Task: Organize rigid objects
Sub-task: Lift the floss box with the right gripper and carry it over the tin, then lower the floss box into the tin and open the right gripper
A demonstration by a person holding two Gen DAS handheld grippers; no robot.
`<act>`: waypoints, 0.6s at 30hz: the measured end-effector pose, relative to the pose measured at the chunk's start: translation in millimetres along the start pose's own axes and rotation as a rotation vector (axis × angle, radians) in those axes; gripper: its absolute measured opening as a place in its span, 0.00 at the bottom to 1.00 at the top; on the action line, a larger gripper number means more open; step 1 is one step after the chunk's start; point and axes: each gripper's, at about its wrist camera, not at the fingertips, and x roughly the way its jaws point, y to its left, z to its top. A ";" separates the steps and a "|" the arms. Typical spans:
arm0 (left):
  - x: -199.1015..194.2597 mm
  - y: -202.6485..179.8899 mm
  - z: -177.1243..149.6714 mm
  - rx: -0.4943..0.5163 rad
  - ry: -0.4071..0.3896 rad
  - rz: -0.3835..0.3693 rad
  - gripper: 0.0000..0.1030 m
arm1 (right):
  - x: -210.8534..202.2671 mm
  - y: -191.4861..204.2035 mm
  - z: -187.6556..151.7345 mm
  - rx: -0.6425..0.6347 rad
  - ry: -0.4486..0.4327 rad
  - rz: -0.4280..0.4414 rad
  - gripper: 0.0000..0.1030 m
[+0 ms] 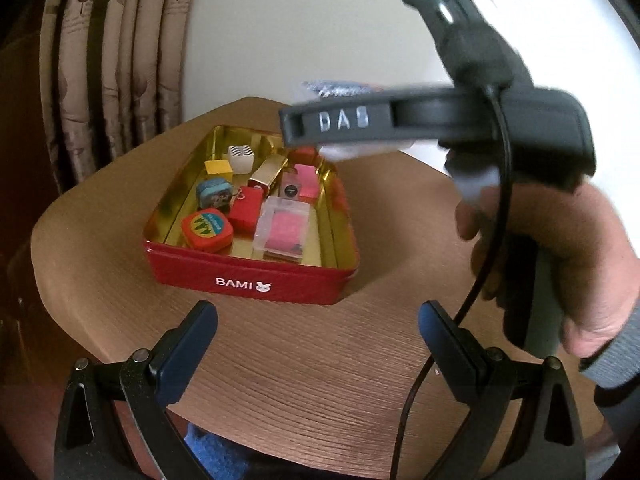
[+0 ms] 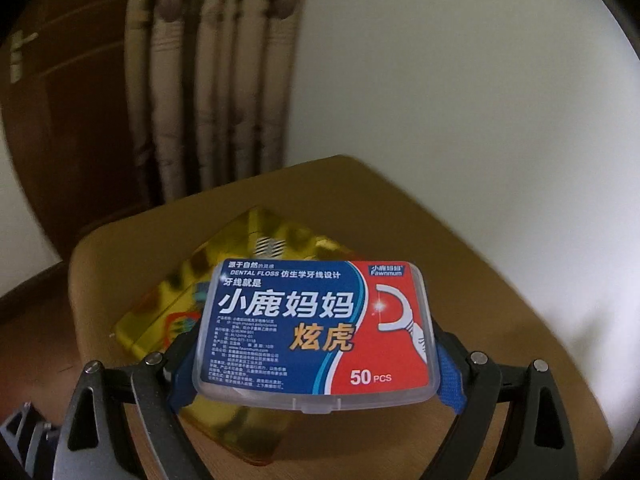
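My right gripper (image 2: 316, 364) clamps the dental floss box (image 2: 316, 332) wide between its pads, above the red tin (image 1: 248, 280) at my twelve o'clock, while my left gripper (image 1: 318, 344) hangs spread, holding nothing.

Wooden table (image 1: 280, 380) — red tin (image 1: 248, 276) sits on it.

Round table (image 1: 320, 360) of brown wood, matt, fine grain lines. Rectangular red tin box (image 1: 248, 280): painted metal outside, glossy; inside gold, mirror-like. Clear plastic dental floss box (image 2: 316, 332), smooth, glossy, printed blue-red paper label. Left gripper (image 1: 316, 340): matt black plastic, metal rivets, dark blue pads. Beige patterned cloth curtain (image 1: 112, 60) far left, soft folds.
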 end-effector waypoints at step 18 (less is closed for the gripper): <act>9.8 10.4 -0.6 -0.038 0.057 0.002 0.96 | 74.1 54.0 -13.4 -0.166 0.097 0.187 0.91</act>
